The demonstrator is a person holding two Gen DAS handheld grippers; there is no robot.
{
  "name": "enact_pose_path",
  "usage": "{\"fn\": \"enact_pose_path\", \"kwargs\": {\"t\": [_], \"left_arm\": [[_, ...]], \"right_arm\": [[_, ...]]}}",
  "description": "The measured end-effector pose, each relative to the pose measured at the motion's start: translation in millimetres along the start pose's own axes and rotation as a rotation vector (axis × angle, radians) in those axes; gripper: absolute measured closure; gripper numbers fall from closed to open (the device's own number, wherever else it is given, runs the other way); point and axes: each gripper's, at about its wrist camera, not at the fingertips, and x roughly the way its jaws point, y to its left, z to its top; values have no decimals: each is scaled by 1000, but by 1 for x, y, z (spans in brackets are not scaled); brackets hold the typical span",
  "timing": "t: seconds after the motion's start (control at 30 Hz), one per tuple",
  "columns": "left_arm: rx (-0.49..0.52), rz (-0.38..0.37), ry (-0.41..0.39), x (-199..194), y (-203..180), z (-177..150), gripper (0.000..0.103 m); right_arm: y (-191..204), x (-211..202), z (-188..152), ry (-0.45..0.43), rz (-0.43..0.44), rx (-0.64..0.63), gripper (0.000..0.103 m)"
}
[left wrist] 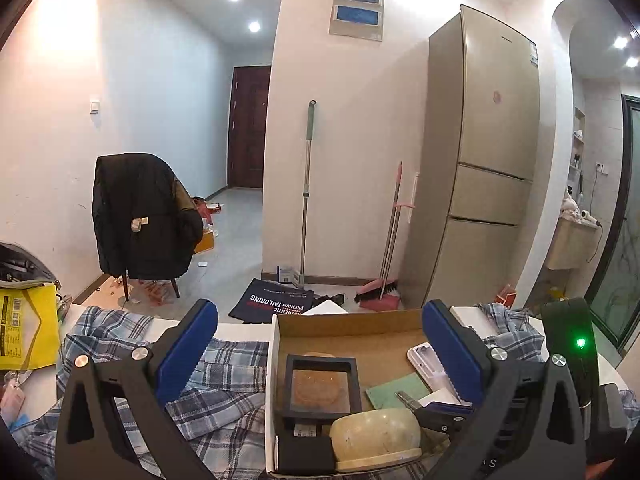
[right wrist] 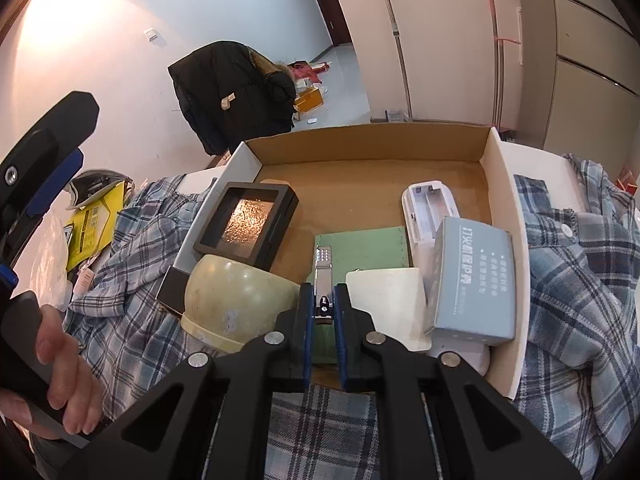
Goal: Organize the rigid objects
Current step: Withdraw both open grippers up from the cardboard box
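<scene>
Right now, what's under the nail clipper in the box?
The nail clipper, clamped in the right gripper, sits above a green card lying flat on the cardboard box floor. Whatever lies under the card, and its near edge behind the jaws, is covered.

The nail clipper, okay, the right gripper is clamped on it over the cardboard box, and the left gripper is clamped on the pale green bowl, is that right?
Not quite. The right gripper is indeed shut on the nail clipper over the cardboard box. But the left gripper is open and holds nothing, as the left wrist view shows; the pale green bowl lies on its side in the box, ungripped.
</scene>
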Motion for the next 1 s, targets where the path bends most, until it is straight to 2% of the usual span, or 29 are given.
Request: {"fn": "enact_pose_path", "kwargs": {"t": [0.1, 0.27, 0.4, 0.47, 0.53, 0.63, 0.77, 1.0], "left_arm": [[18, -19, -16, -9, -4, 4, 0], [62, 18, -92, -35, -17, 10, 0], [116, 49, -88, -52, -29, 13, 0], [138, 73, -139, -74, -33, 18, 0], [112, 83, -187, -97, -30, 24, 0], [54, 42, -236, -134, -26, 29, 0], [65, -27, -297, -185, -33, 31, 0], [76, -23, -401, -257, -51, 21, 0]], "right_arm": [[1, -4, 3, -8, -33, -18, 94], [0, -19, 8, -53, -80, -16, 94], [1, -44, 13, -97, -97, -5, 94], [4, -62, 12, -134, -109, -20, 94], [7, -83, 9, -177, -114, -30, 94], [15, -114, 0, -219, -93, -49, 94], [34, -153, -16, -280, -89, -96, 94], [54, -216, -48, -408, -65, -142, 94]]}}
